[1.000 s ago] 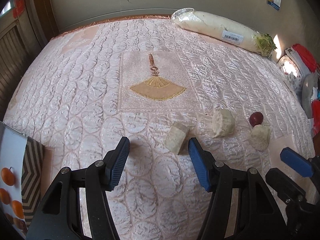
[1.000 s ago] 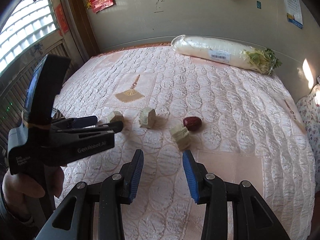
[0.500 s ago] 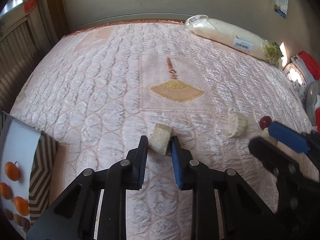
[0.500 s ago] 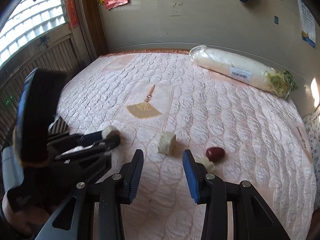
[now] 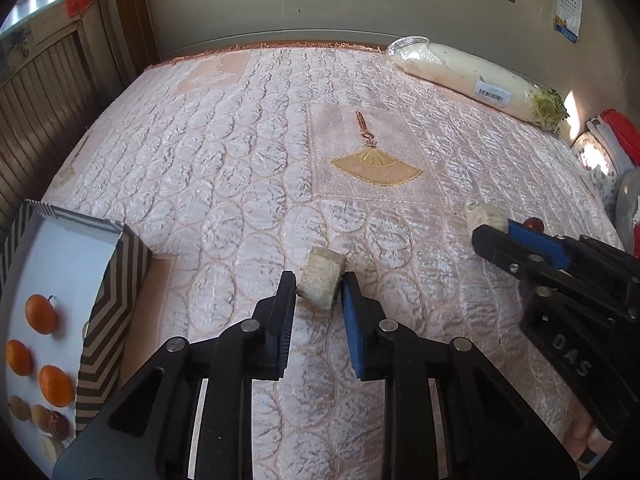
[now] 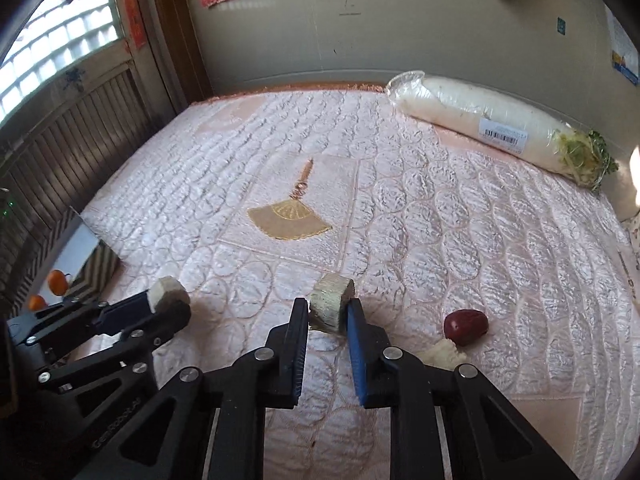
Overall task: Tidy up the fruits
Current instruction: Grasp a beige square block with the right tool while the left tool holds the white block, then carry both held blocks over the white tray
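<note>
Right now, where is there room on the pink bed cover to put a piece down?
Bare quilt lies between the gold fan patch and the striped box of oranges, and from the fan to the wrapped white radish. It is crowded near the dark red date, where both grippers hold pale cut chunks.

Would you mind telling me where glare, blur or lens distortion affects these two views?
Left wrist view: fisheye bends the bedspread edges; the right gripper is slightly motion-blurred; a sun patch glares beside the wrapped radish. Right wrist view: the window is blown out; satin quilting glints; dark vignette in the corners.
</note>
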Demonstrator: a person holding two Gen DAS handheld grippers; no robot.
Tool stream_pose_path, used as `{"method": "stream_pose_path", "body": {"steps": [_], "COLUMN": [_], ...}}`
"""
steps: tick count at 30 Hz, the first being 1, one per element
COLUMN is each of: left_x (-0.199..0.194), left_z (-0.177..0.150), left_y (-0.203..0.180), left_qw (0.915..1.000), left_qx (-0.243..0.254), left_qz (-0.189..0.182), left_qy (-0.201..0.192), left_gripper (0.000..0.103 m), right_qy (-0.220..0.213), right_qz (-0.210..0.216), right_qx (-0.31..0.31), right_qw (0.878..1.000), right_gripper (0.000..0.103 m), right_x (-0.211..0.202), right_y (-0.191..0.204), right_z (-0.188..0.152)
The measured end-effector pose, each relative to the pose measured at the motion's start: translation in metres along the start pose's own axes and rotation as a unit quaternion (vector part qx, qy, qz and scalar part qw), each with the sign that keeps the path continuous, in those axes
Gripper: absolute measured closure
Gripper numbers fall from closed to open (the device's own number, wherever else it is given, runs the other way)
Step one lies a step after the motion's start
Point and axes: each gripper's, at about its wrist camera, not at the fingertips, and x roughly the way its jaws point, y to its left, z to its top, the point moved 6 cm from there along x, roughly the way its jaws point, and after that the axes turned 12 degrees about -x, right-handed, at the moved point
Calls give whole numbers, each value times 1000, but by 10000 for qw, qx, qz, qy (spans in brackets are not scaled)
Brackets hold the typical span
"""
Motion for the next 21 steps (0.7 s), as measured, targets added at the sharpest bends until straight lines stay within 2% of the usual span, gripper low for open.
{"method": "stream_pose_path", "body": {"steps": [7, 21], "left_x": [-14, -41], "left_z": [-8, -22], "left_y": [9, 37], "left_qw": [10000, 9995], "left_qx": [-5, -102], "left_qz": [21, 136], "left_qy": [-88, -284], "left_gripper": [81, 81], "right_qy": [-265, -226], "right_qz": [86, 89], "right_qx": [-69, -251], "right_qw": [9996, 9994], "right_gripper": [85, 85], "right_x": [-34, -52], "right_y": [20, 62], "right_z": [-11, -40]}}
